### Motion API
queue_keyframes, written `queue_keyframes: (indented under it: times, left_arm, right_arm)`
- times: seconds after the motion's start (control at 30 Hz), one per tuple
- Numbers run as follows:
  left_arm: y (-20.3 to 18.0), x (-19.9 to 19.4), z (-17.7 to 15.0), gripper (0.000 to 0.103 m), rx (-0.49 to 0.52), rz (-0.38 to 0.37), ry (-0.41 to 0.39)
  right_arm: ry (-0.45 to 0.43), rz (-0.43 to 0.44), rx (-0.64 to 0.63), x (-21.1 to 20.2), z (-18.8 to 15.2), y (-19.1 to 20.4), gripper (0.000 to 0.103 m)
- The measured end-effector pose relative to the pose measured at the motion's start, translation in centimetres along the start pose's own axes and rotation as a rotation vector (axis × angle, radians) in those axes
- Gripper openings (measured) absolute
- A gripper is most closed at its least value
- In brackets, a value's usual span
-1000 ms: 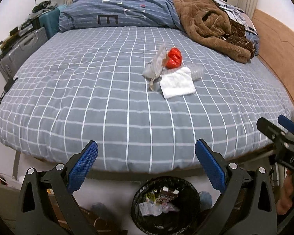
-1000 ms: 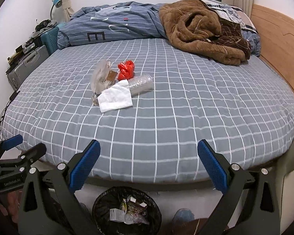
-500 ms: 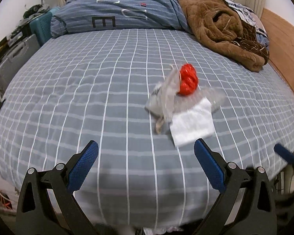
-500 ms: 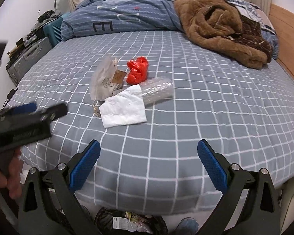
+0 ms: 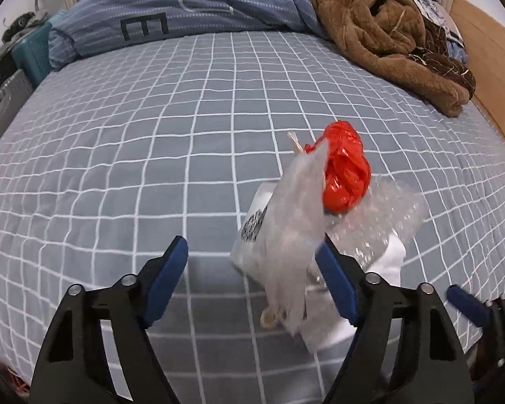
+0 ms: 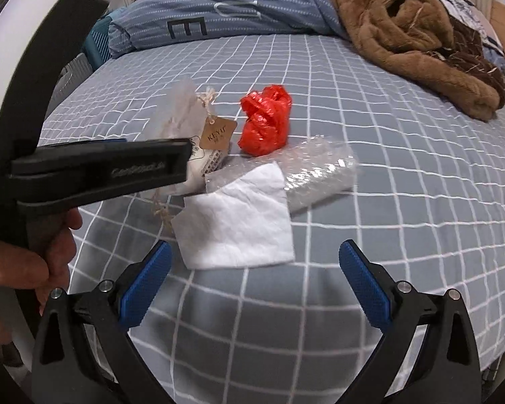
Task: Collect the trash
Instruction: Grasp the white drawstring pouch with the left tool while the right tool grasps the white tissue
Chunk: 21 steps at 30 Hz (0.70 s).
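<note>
A: Where's our trash pile?

B: Mid-bed (image 6: 387, 202), on the grey checked sheet. Four pieces bunched together: clear plastic bag (image 5: 286, 235) with a brown paper tag (image 6: 217, 133) on string, red crumpled bag (image 6: 265, 124), bubble wrap (image 6: 320, 171), white tissue (image 6: 239, 222). Tissue sits nearest us and overlaps the edge of the bubble wrap. Red bag lies just behind the wrap, beside the tag.

A: Left gripper?

B: Our left gripper (image 5: 252, 279) points down at the clear bag. Jaws closing, roughly three-quarters wide. The bag's lower part sits between them, up against the right-hand pad (image 5: 336, 282); the other pad is over bare sheet. We see no pinch on it. From the right wrist view the left gripper (image 6: 185, 161) crosses in from the left side, a hand (image 6: 27, 262) on its grip, tip over the clear bag.

A: Right gripper?

B: Our right gripper (image 6: 252, 282) has jaws wide apart, nothing held. It hangs over the sheet just short of the tissue's near edge.

A: Anything else on the bed?

B: Blue striped duvet (image 5: 192, 3) at the far end, brown fleece garment (image 5: 387, 33) bunched far right. Both well apart from the pile.
</note>
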State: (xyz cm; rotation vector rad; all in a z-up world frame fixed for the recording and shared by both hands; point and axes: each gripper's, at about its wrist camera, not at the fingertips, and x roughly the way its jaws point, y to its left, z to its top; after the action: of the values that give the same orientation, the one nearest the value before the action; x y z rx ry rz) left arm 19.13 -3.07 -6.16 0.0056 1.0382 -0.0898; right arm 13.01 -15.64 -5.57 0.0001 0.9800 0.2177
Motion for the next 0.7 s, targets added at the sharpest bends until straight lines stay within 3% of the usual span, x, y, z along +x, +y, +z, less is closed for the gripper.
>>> queue_keyframes:
  times: [0.2,0.37,0.53,0.7]
  left_arm:
    - [0.9,2.7,1.2,0.041,-0.009,-0.018,0.034]
    - [1.0,3.0,1.4,0.015,0.003,-0.044,0.034]
    - [1.2,3.1,1.4,0.012,-0.013,-0.052,0.032]
    - [1.2,3.0,1.4,0.01,-0.018,-0.055,0.029]
  right_arm:
    - [0.031,0.011,0.0,3.2,0.9,0.9,0.095]
    - [0.049,0.027,-0.015,4.6,0.7,1.5,0.085]
    - [0.08,0.05,-0.002,5.6,0.4,1.3,0.061]
    - [0.085,0.054,-0.009,5.7,0.1,1.4,0.044]
